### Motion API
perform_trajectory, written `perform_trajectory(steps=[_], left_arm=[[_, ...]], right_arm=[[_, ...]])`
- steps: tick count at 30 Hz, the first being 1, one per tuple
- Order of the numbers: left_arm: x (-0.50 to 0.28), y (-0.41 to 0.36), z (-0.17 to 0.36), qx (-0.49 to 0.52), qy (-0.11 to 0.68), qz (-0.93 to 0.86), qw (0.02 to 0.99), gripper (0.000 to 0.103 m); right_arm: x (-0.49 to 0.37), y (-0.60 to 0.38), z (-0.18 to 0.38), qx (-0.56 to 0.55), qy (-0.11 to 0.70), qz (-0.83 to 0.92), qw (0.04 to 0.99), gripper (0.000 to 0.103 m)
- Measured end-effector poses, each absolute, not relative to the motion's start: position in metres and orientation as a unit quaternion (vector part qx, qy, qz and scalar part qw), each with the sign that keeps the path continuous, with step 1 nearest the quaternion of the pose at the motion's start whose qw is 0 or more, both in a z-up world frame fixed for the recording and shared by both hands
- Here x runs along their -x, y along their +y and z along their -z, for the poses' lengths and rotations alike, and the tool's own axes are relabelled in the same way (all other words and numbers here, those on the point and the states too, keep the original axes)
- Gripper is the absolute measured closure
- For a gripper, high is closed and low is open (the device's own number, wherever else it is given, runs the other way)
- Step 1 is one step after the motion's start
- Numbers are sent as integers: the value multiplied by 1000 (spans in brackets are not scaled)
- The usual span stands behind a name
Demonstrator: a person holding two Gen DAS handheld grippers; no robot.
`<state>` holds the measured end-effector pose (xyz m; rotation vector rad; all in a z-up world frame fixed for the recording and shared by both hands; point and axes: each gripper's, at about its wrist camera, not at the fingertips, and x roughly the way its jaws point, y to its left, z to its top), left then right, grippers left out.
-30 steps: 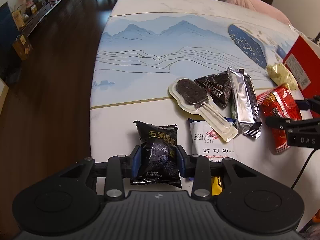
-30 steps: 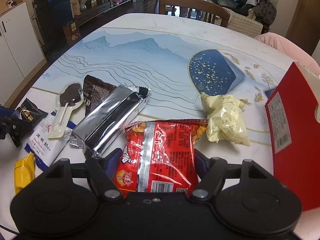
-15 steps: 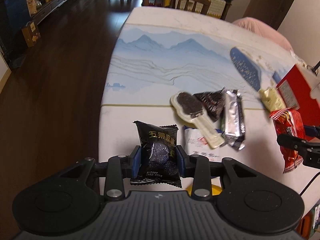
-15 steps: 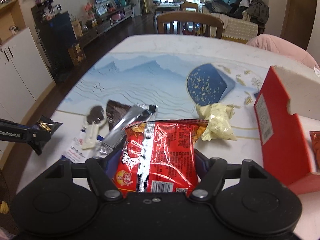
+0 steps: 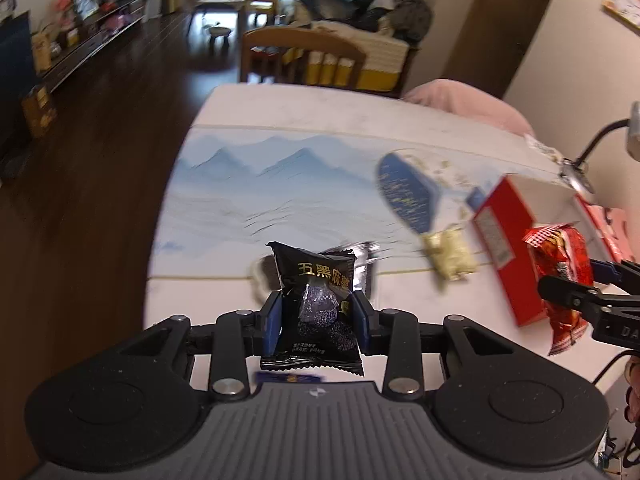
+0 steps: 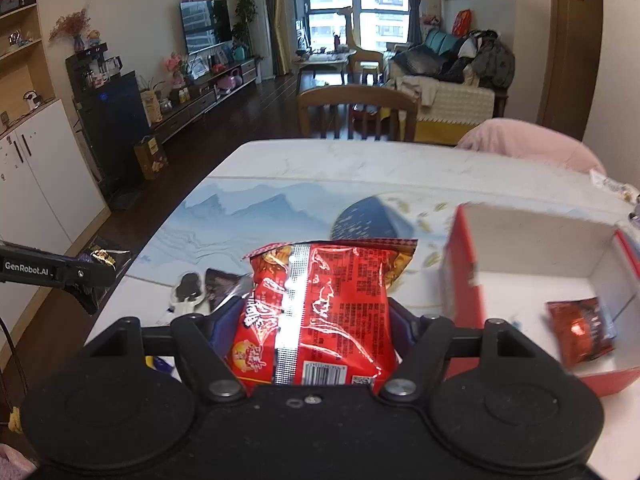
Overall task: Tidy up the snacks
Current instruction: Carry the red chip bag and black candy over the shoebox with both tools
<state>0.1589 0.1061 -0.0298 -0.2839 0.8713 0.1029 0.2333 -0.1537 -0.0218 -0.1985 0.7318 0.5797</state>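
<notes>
My left gripper (image 5: 316,316) is shut on a black snack packet (image 5: 316,300) with gold lettering and holds it above the table's near edge. My right gripper (image 6: 316,320) is shut on a red crinkly snack bag (image 6: 320,312), lifted above the table; both also show in the left wrist view (image 5: 560,264). An open red box (image 6: 464,272) with a white inside stands to the right and holds a small red packet (image 6: 580,328). A yellow packet (image 5: 450,258) lies beside the box.
A chocolate ice-cream bar (image 6: 188,286), a dark brown packet (image 6: 222,284) and a silver wrapper (image 5: 362,256) lie on the table (image 5: 280,200) with its blue mountain print. A wooden chair (image 6: 356,112) stands at the far end. A pink cushion (image 6: 524,144) is at the right.
Both grippers have risen with their packets, and the views tilt up toward the room. The right gripper has moved toward the red box, whose inside now shows.
</notes>
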Motion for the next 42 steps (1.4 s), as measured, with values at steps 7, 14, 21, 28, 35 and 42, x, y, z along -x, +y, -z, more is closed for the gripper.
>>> perform_trajectory(steps=[7, 14, 21, 28, 35, 42], left_arm=[[-182, 54, 3, 118, 406, -10, 906, 68], [-216, -6, -12, 96, 398, 32, 912, 68], [-258, -72, -11, 74, 406, 67, 908, 68], [-300, -132, 3, 53, 429, 91, 897, 68], [-350, -176, 23, 37, 461, 95, 882, 68], [-396, -201, 49, 23, 494, 80, 865, 68]], right_arm=[[-244, -190, 3, 93, 333, -258, 902, 30], [-264, -234, -3, 88, 321, -226, 916, 30], [-300, -281, 4, 81, 328, -190, 922, 30], [-339, -331, 14, 83, 347, -169, 919, 30], [-383, -357, 33, 84, 380, -170, 905, 30], [-420, -358, 49, 106, 406, -181, 890, 30]])
